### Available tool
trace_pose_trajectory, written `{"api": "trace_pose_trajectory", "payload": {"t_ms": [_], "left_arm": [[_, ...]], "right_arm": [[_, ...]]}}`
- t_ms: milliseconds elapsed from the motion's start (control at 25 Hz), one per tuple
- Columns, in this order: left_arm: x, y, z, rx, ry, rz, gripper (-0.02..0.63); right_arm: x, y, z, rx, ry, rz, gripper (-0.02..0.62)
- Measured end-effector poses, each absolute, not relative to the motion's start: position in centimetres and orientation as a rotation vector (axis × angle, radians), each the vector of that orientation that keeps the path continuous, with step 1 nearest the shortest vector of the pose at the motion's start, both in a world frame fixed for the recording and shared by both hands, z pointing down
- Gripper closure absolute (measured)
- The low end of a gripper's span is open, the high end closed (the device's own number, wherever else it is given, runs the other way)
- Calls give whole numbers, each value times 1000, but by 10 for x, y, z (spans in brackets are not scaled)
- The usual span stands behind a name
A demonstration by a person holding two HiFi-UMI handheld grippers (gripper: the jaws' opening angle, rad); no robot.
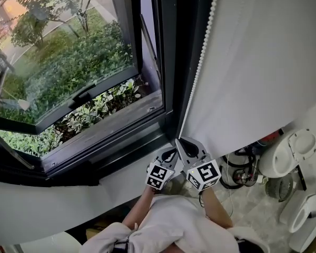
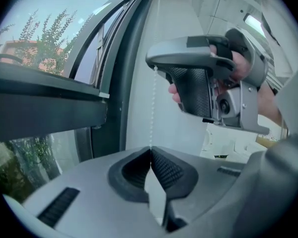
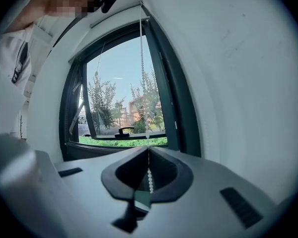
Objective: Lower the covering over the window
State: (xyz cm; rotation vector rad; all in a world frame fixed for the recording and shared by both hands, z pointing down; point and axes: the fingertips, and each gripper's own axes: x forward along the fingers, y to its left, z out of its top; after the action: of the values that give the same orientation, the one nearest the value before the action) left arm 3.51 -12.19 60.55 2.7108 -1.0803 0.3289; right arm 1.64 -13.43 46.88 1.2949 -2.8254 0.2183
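While left gripper [image 1: 171,153] and right gripper [image 1: 179,142] clamp the bead chain [image 1: 200,62] at 6 o'clock, the blind [image 1: 263,62] hangs at 2 o'clock; the window [image 1: 68,62] at 10 o'clock is bare: lowering seems unfinished.

Daylight is coming in through the dark-framed window [image 1: 168,73], which is filling the head view from nine to twelve o'clock. Its sash [image 1: 68,107] is hanging tilted open outward, with its handle [image 1: 83,95] sitting on the lower rail. Green shrubs [image 1: 68,62] and thin trees [image 1: 81,9] are growing outside. A white sill [image 1: 37,210] is running below at seven o'clock. At four o'clock, pale floor [image 1: 253,210] is carrying a small fan [image 1: 280,186], black cables [image 1: 236,173] and white plastic pieces [image 1: 295,146].
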Motion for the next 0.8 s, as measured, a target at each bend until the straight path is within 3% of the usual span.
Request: {"api": "trace_pose_trajectory", "payload": {"t_ms": [800], "left_arm": [[17,-99,691,2645,-1014,383,588]], "right_arm": [[14,-125,560,1198,-2716,364,598]]}}
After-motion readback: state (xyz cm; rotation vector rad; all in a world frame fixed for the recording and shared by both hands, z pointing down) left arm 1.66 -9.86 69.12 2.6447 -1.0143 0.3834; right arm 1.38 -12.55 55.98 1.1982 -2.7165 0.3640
